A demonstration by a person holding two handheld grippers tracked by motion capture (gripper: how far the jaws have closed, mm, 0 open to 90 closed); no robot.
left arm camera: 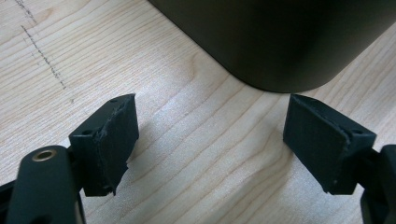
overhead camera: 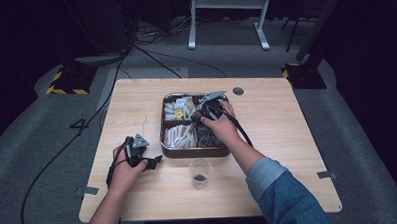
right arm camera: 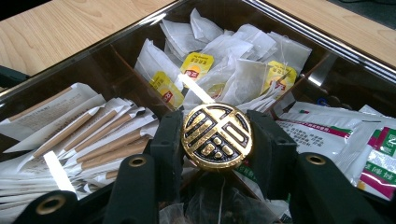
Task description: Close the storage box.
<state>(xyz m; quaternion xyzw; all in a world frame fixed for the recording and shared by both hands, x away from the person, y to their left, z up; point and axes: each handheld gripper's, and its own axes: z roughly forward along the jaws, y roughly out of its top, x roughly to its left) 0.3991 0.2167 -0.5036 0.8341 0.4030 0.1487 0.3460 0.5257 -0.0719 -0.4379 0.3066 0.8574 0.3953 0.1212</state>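
Right gripper view – gold knob [right arm camera: 217,135] pinched btwn fingers [right arm camera: 168,140].

Your right gripper [right arm camera: 217,140] is hovering inside the tray [overhead camera: 188,153], closing on a round knob [right arm camera: 217,135]. Tea bags [right arm camera: 224,65] are lying beyond it, stick packets [right arm camera: 93,135] to its left, and sachets [right arm camera: 336,135] to its right.
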